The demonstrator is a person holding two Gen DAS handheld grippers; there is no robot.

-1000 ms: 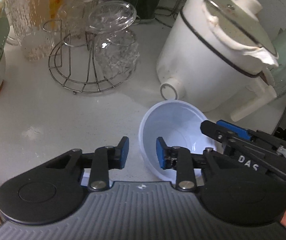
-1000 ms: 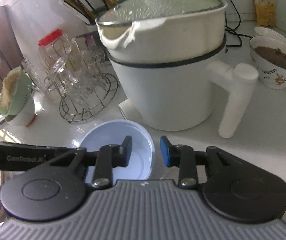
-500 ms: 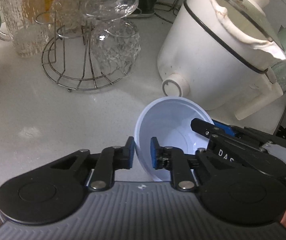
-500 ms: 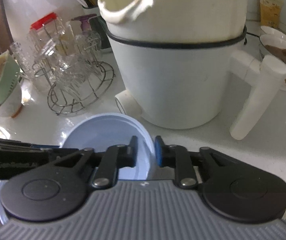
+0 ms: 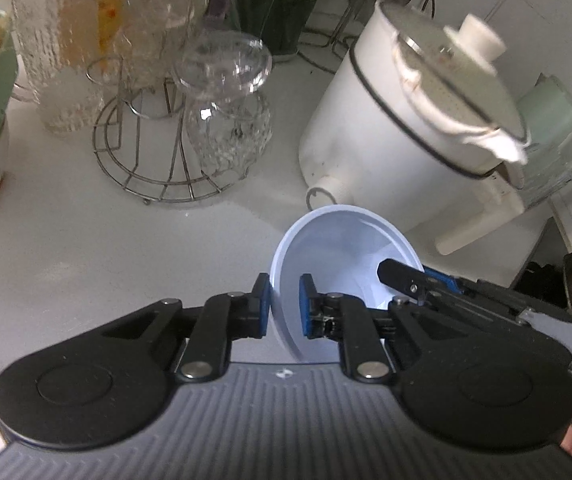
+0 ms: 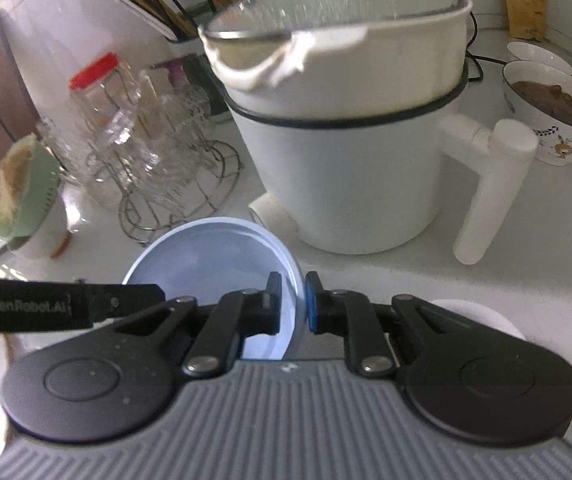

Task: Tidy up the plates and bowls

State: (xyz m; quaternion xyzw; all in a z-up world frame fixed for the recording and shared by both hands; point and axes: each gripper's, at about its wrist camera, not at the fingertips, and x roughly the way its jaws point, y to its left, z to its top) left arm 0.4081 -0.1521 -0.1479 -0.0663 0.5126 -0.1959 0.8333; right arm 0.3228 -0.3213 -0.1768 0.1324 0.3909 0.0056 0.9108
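Your pale blue bowl (image 5: 342, 248) sits against a white surface (image 5: 86, 248); your black claws carry blue pads (image 6: 311, 300); the pot (image 6: 350, 184) is white.

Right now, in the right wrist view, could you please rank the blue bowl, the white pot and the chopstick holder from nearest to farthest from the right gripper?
1. The blue bowl: its rim is between the right gripper fingers.
2. The white pot: just beyond the bowl, centre.
3. The chopstick holder: at the back wall, upper left, behind the pot.
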